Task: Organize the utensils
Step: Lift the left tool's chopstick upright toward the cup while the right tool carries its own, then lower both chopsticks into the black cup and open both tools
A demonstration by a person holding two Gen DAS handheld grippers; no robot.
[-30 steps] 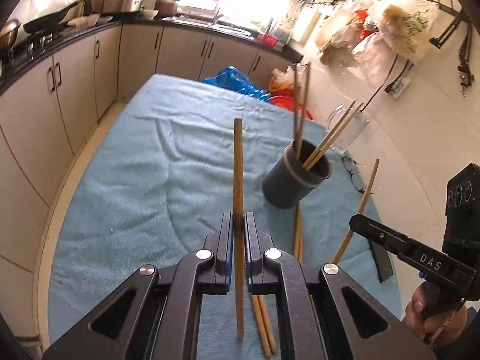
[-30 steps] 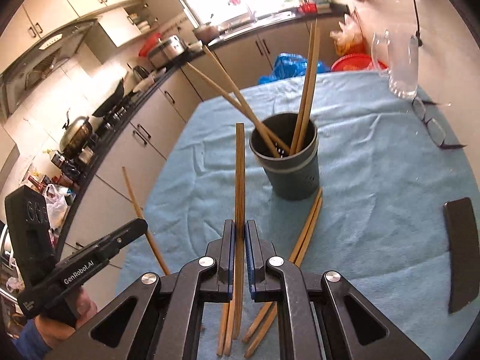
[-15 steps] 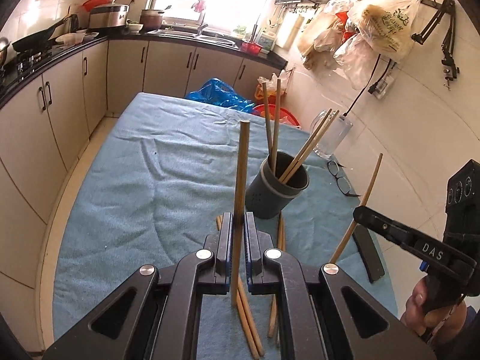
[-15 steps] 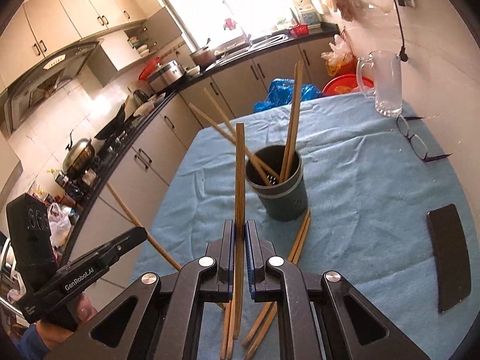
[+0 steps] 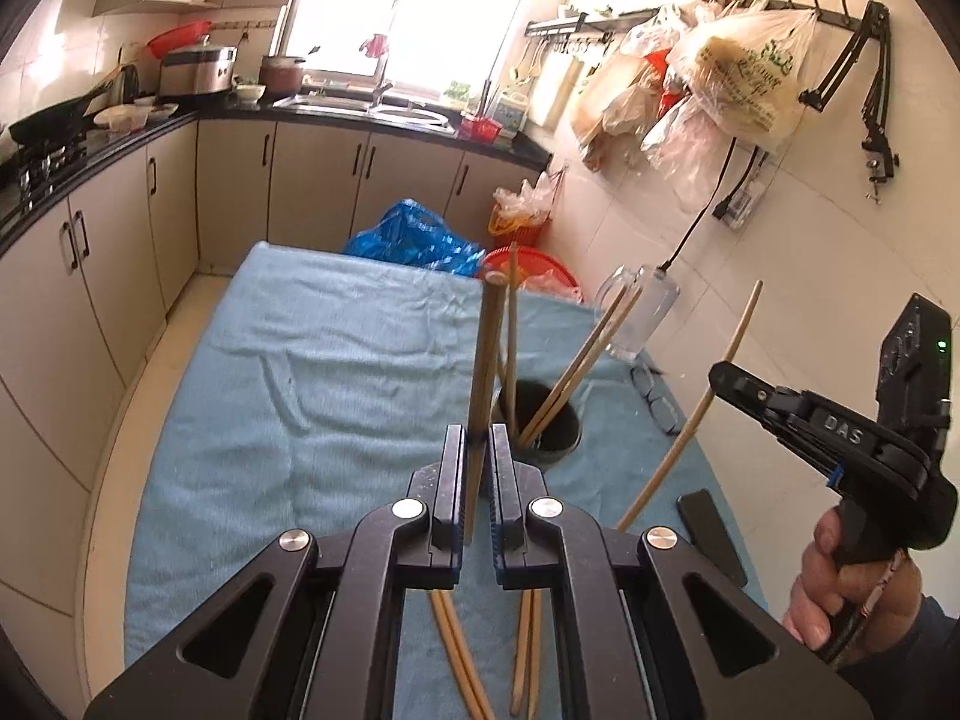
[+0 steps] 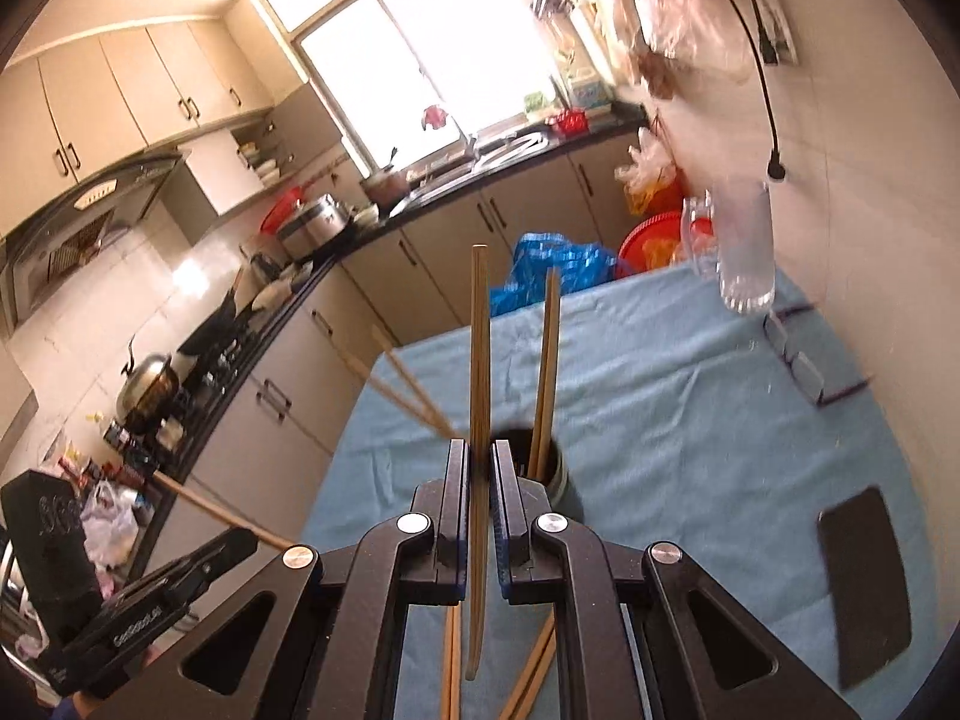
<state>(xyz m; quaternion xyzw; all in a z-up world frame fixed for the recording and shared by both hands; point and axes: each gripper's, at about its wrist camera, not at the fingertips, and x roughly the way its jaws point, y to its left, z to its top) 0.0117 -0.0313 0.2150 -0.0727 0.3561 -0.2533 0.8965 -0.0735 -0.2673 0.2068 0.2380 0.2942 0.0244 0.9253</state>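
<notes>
My left gripper is shut on a wooden chopstick that stands nearly upright, raised above the blue cloth. Just beyond it stands the dark grey holder with several chopsticks leaning in it. My right gripper is shut on another upright chopstick, just in front of the same holder. Each gripper shows in the other's view: the right gripper at the right with its stick slanting up, the left gripper at the lower left. Loose chopsticks lie on the cloth below.
A black phone lies on the cloth at the right, with glasses and a glass mug further back by the wall. Kitchen cabinets and the counter run along the left and far side. A blue bag sits past the table's far end.
Both grippers have risen with their chopsticks, lifting them off the cloth. The holder now sits lower and closer under the fingertips in both views. The loose chopsticks stay where they were.
</notes>
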